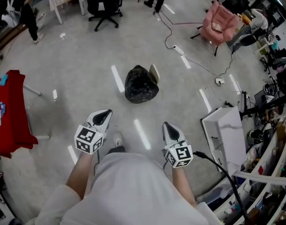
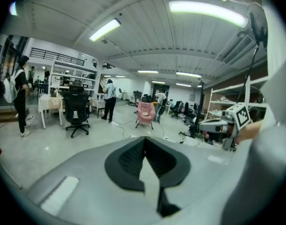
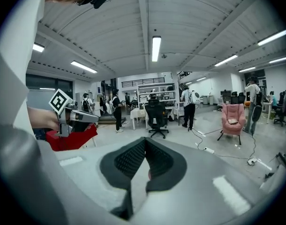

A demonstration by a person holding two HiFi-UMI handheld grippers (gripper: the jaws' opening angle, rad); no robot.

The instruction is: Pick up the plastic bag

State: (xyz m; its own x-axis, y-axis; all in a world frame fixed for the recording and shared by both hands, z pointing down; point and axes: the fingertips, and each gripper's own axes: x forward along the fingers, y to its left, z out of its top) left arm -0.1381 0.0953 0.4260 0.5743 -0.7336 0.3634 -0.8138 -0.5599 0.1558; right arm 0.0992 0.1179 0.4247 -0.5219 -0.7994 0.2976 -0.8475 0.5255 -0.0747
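A bulging black plastic bag (image 1: 141, 84) sits on the grey floor ahead of me in the head view, a light flap at its right side. My left gripper (image 1: 104, 113) is held near my waist, well short of the bag, its jaws shut with nothing between them. My right gripper (image 1: 168, 127) hangs level with it on the other side, also shut and empty. In the left gripper view my left gripper (image 2: 144, 139) points across the room at a level angle, and in the right gripper view so does my right gripper (image 3: 144, 140); the bag is out of both views.
A red cloth-covered table (image 1: 9, 111) stands at the left. A white cabinet (image 1: 226, 132) and cluttered shelving are at the right. A pink armchair (image 1: 219, 23), a black office chair (image 1: 103, 3), floor cables (image 1: 190, 57) and people lie farther off.
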